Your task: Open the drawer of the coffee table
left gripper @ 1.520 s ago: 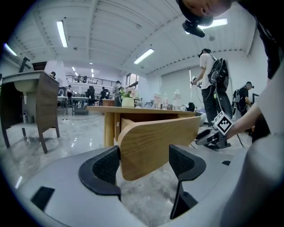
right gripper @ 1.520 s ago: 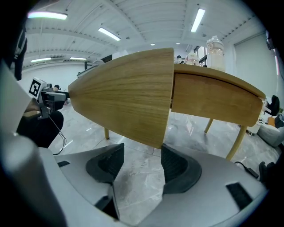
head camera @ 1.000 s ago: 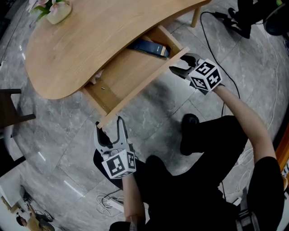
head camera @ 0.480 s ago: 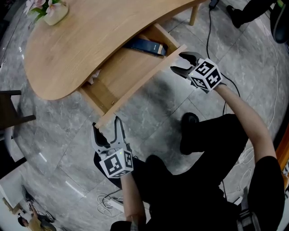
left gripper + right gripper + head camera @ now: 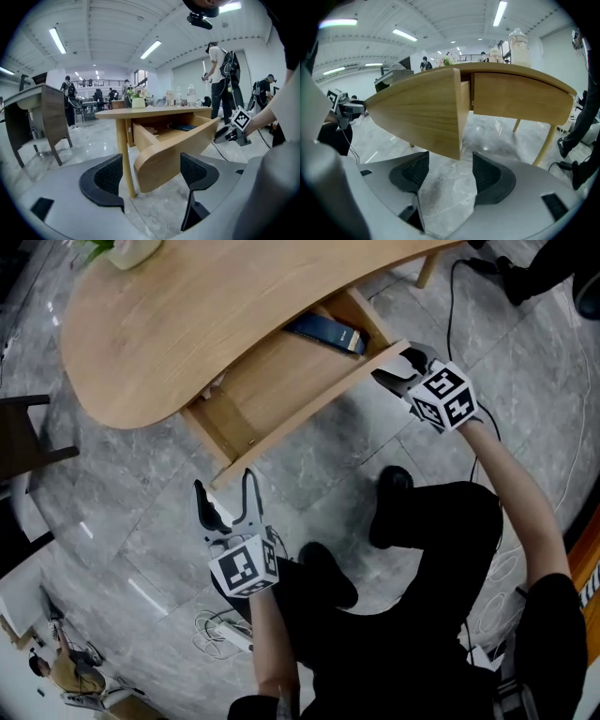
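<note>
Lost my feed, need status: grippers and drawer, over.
Left gripper: jaws just opened, nothing between them. Right gripper: jaws open at drawer end. Drawer pulled out. Nothing blocking.

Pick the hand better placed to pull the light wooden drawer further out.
Right, probably: right tool is open, close to the light wooden drawer front; left tool stands farther off.

Centre frame: the pulled-out drawer's (image 5: 173, 150) front end shows between the left gripper's (image 5: 151, 174) wide-apart jaws, which have just been opening.

Both angled downward, left tongs (image 5: 223, 482) just opened wide, nothing gripped, right tongs (image 5: 392, 364) open.
</note>
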{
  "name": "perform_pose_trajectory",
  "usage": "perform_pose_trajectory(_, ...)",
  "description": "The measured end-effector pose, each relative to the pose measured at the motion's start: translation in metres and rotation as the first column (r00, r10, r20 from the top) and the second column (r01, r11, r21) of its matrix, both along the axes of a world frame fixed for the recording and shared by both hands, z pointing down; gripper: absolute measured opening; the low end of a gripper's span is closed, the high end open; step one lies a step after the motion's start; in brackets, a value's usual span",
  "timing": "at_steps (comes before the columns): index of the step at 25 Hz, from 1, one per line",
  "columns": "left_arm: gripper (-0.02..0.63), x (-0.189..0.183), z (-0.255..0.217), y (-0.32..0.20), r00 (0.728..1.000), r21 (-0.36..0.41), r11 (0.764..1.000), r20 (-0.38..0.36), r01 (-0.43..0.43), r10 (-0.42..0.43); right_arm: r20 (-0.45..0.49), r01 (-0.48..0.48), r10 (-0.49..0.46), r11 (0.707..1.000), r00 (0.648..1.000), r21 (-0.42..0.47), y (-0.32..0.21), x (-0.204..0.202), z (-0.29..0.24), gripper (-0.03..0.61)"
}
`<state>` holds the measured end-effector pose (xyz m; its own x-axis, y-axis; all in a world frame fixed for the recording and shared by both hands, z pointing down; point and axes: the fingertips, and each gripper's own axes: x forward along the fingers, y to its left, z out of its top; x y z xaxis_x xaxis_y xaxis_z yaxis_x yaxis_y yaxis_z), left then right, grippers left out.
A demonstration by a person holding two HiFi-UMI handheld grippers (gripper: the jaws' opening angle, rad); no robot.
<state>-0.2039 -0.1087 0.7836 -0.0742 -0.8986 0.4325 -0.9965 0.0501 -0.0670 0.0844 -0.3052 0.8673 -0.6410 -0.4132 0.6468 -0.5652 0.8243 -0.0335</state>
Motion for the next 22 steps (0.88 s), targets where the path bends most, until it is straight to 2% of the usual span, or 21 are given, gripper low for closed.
perform_pose_trajectory(6, 0.376, 0.006, -0.057, -0.007, 0.999, -0.080, 0.996, 0.032, -0.040, 0.042, -0.087, -0.039, 0.035, 0.998, 0.996, -0.041, 0.007, 0.018, -0.044, 0.248)
perform_pose_trajectory(9, 0.374, 0.016, -0.102, -0.005, 0.997, -0.026, 0.997, -0.007, -0.075, 0.075, -0.119, -0.092, 0.085, 0.994, 0.989, -0.055, 0.011, 0.028, -0.082, 0.247)
perform_pose_trajectory(12, 0.354, 0.028, -0.125, 0.012, 0.993, 0.018, 0.994, -0.051, -0.107, 0.108, -0.109, -0.129, 0.121, 0.990, 0.987, -0.065, 0.015, 0.033, -0.125, 0.247)
perform_pose_trajectory(18, 0.344, 0.046, -0.162, 0.028, 0.990, -0.080, 0.987, -0.024, -0.140, 0.138, -0.037, -0.143, 0.140, 0.984, 0.989, -0.103, 0.030, 0.026, -0.205, 0.247)
perform_pose_trajectory(22, 0.344, 0.059, -0.221, 0.024, 0.985, -0.077, 0.982, -0.031, -0.171, 0.169, -0.032, -0.105, 0.102, 0.989, 0.994, -0.104, 0.056, 0.015, -0.261, 0.247)
